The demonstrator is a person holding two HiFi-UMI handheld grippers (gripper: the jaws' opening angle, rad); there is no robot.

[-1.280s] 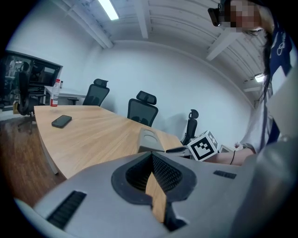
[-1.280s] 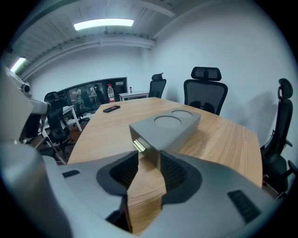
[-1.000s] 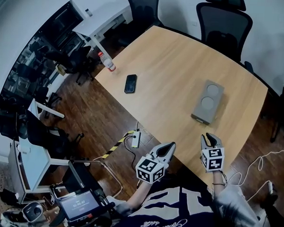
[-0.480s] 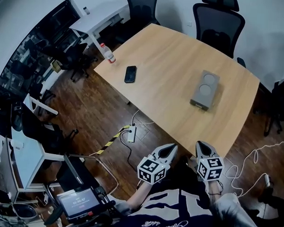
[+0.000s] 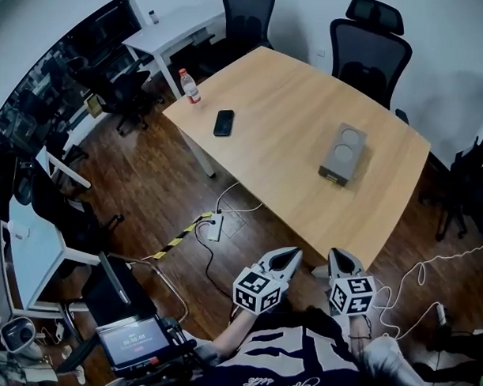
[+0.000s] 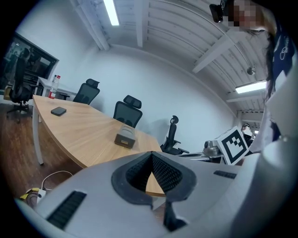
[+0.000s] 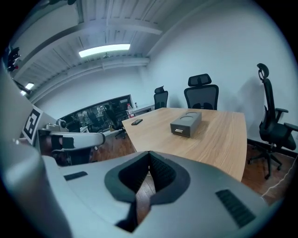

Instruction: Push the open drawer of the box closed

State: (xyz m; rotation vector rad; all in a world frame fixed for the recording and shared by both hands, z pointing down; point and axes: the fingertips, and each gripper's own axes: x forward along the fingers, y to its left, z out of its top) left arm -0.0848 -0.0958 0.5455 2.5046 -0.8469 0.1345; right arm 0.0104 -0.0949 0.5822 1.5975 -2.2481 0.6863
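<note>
Both tongs have been drawn back from the table since the earlier frames. The right tongs (image 5: 336, 256), which were seen over the near edge of the table (image 5: 284, 95), are now shown off it, above the wooden floor (image 5: 147, 185) at the lower middle of the head view. The left tongs (image 5: 290, 254) are found just beside them, to the left. More of the table is taken in than before, and the box (image 5: 342, 154) is seen higher in the frame, well apart from both tongs.

In the left gripper view the left tongs are seen closed, tip met against tip, with nothing gripped between them. In the right gripper view the right tongs are likewise closed at the tips, and nothing is held.

The grey box is placed on the right part of the table, in the upper right of the head view, and two round hollows are shown in its top. Its drawer front (image 7: 179, 130) is turned toward the tongs and, as far as can be made out, lies flush with the body. A black phone (image 5: 223, 123) is laid on the left part of the table, and a bottle (image 5: 187, 85) is stood near the table's left corner. Two black office chairs (image 5: 370, 50) are set along the far side, at the top of the frame.
</note>
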